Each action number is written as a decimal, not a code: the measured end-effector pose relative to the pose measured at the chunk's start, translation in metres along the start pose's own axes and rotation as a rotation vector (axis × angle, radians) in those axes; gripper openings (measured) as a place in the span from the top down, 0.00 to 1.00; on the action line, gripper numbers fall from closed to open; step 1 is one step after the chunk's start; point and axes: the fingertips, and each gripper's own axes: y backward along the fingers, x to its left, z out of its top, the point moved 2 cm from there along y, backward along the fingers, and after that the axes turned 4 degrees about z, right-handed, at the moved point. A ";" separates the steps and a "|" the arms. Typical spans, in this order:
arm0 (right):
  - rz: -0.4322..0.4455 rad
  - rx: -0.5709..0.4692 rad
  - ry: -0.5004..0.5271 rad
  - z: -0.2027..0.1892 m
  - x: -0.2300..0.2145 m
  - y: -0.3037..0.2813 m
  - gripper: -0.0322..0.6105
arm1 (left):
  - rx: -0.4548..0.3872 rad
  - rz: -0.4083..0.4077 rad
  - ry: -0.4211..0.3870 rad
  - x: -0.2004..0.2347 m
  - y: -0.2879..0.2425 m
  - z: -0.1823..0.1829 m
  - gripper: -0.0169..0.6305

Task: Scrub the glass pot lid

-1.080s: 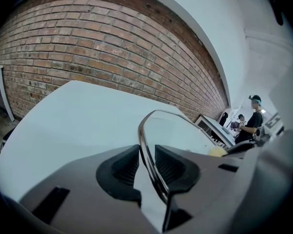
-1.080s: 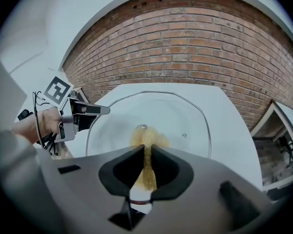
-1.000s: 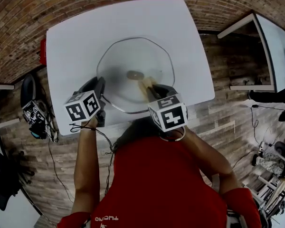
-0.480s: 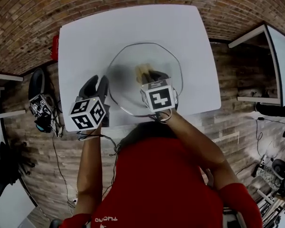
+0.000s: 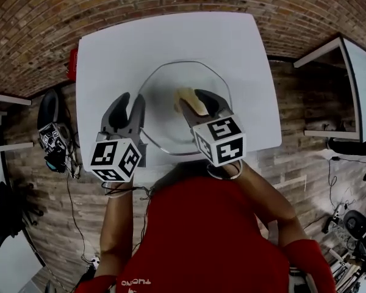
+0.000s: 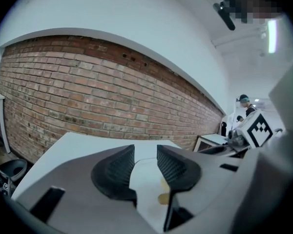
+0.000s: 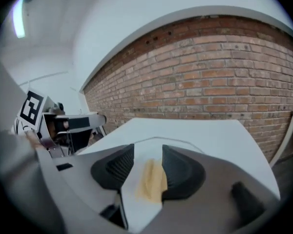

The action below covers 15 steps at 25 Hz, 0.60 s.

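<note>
Lying flat on the white table (image 5: 171,35), the glass pot lid (image 5: 165,78) occupies the middle of the tabletop, toward the near edge. A yellowish sponge (image 5: 186,96) rests on the lid close to its centre.

Left gripper (image 5: 131,98): the jaws stand apart and have just been opening further. Nothing is held between them; the left gripper view shows only tabletop and lid through the gap. In the head view the jaw tips sit over the lid's left rim, and the gripper is raised clear of the table.

Right gripper (image 5: 195,101): the jaws stand wide apart and have just been opening. In the right gripper view the sponge appears in the gap between them, lower down on the lid. The pads do not press on it, so the sponge is not clamped. In the head view this gripper sits over the lid's centre, just beside the sponge.

A red object (image 5: 72,65) sits at the table's far-left edge. Both grippers are held by a person in a red top (image 5: 201,237).
</note>
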 end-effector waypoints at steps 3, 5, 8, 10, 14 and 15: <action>0.054 -0.195 0.077 0.040 0.008 0.030 0.68 | -0.106 -0.070 -0.020 -0.030 0.007 0.028 0.77; 0.086 -0.302 0.145 0.063 0.014 0.048 0.68 | -0.174 -0.115 -0.045 -0.049 0.013 0.046 0.77; 0.110 -0.420 0.230 0.088 0.017 0.069 0.68 | -0.247 -0.169 -0.092 -0.073 0.021 0.068 0.77; 0.106 -0.466 0.258 0.098 0.016 0.078 0.70 | -0.279 -0.184 -0.123 -0.084 0.026 0.078 0.78; 0.085 -0.504 0.296 0.110 0.012 0.087 0.81 | -0.322 -0.178 -0.164 -0.094 0.033 0.090 0.85; 0.088 -0.513 0.303 0.112 0.013 0.089 0.83 | -0.328 -0.173 -0.171 -0.095 0.034 0.092 0.87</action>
